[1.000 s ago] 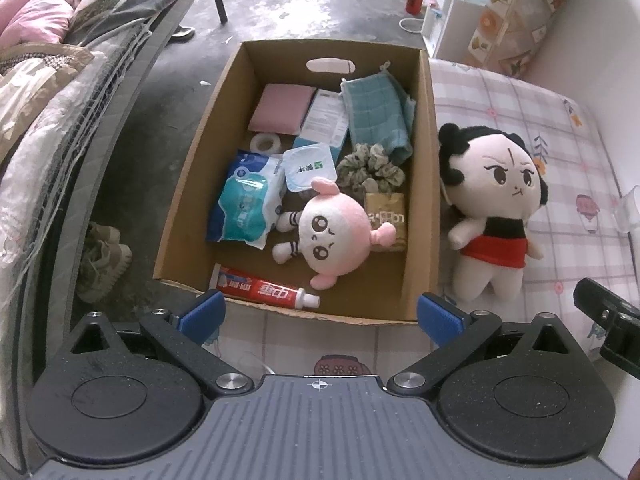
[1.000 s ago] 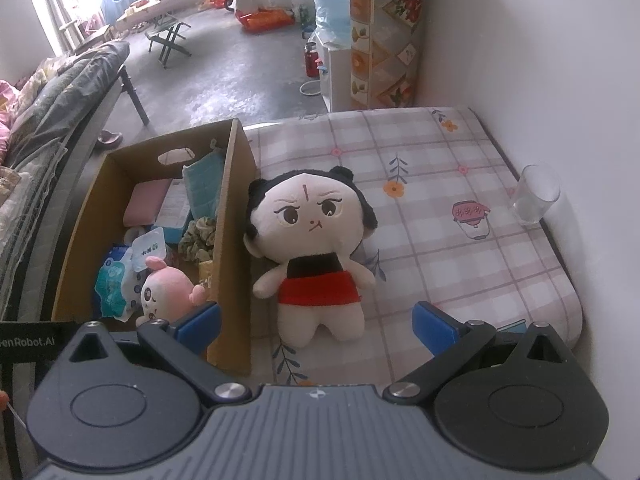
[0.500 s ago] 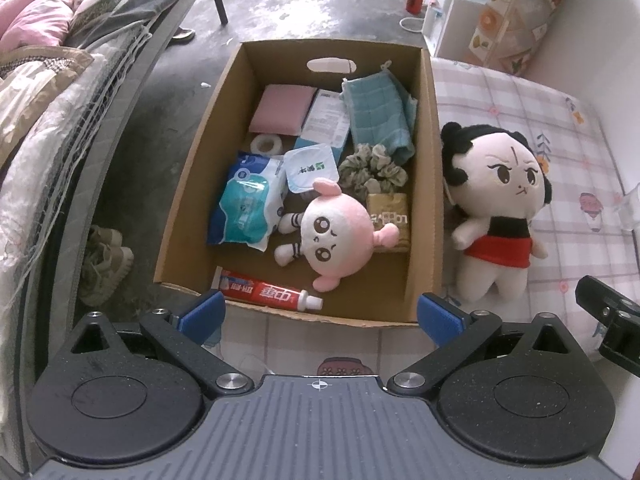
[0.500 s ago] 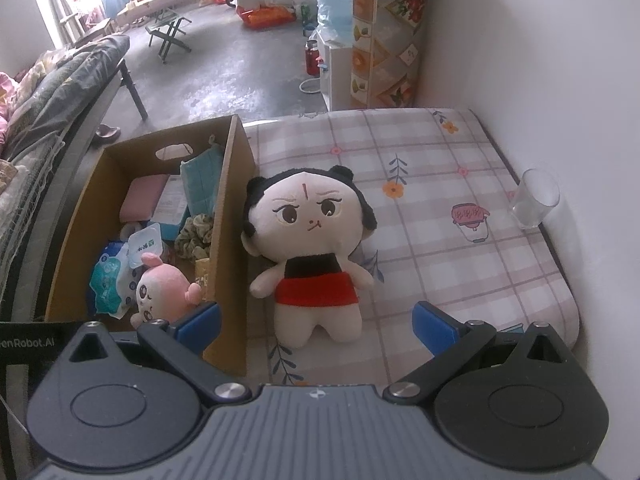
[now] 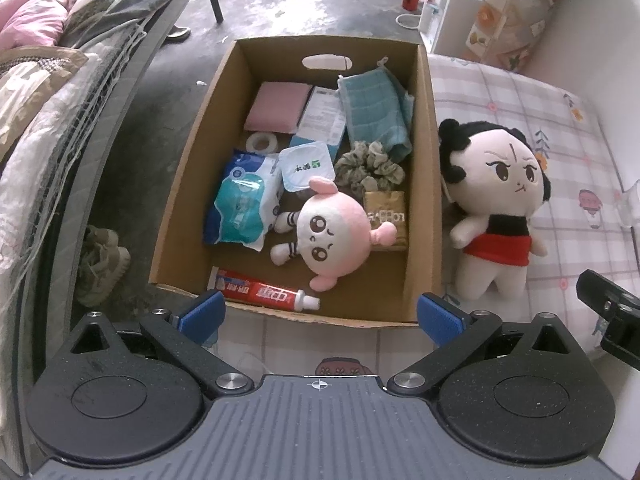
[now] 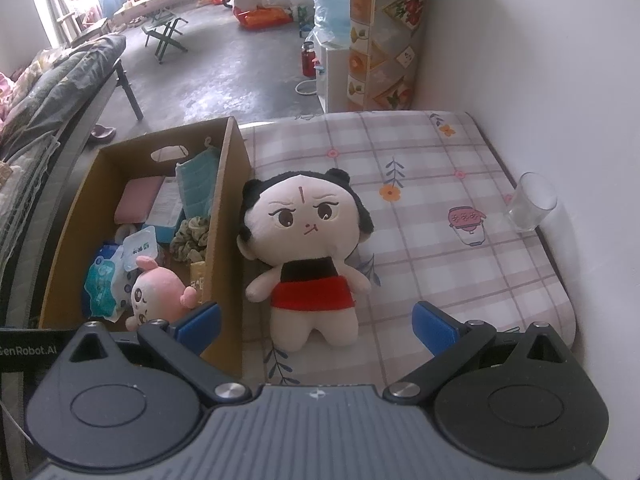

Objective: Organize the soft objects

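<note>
lying face-up on the checked bench cover (image 6: 460, 280), the black-haired doll (image 6: 308, 248) in its red skirt rests just beside the outer wall of the cardboard box (image 6: 222, 216), its feet pointing toward the right tongs (image 6: 316, 322), which hover released and empty with the blue pads spread wide to either side of its legs. the left tongs (image 5: 320, 312) hang the same way, spread and holding nothing, over the near rim of the box, where a pink plush (image 5: 336, 236) lies on its side among a wipes pack (image 5: 240, 200), a toothpaste tube (image 5: 264, 292), a green scrunchie (image 5: 368, 168), a teal cloth (image 5: 376, 112) and a pink sponge (image 5: 278, 106). the doll looks light and stuffed through, so it should squash under the pads rather than slip, and dropping it would do no harm. the head is large and probably too wide to span cleanly; the narrower waist at the skirt, or the neck just above it, seems the better place to pinch, deep enough that the fabric bunches between the pads. held by a leg it would likely swing head-down and flop. a clear glass (image 6: 532, 204) stands well apart near the wall, the only fragile thing within a careless sweep.
</note>
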